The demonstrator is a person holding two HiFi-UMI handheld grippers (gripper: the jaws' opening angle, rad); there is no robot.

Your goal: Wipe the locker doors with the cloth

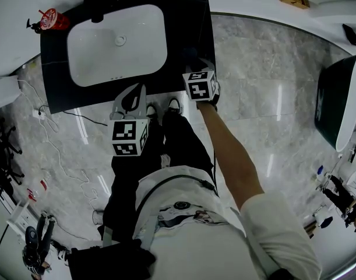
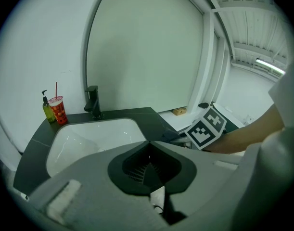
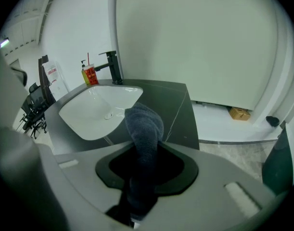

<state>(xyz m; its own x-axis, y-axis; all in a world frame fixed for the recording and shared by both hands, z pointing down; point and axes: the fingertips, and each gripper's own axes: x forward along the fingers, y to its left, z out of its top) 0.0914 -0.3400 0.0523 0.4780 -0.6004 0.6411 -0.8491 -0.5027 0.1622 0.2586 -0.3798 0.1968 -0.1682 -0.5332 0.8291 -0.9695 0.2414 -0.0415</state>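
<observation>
- Currently the dark blue-grey terry cloth (image 3: 144, 129) is clamped in the fingers of the right gripper (image 3: 143, 170). Its bunched free end sticks up over the front edge of the black stone worktop (image 3: 178, 105).
- Left gripper (image 2: 149, 170) has its fingers closed together with nothing between them, and is held in front of the worktop, near the right gripper.
- White rounded sink (image 3: 96, 109) is set in the worktop, left of the cloth, with a black faucet (image 3: 115, 66) behind it.
- Red cup with straw (image 2: 57, 110) and yellow-green soap bottle (image 2: 47, 109) stand side by side at the worktop's far left corner.

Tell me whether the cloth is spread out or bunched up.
Bunched up: the cloth rises as a thick wad, pinched in the right gripper.
</observation>
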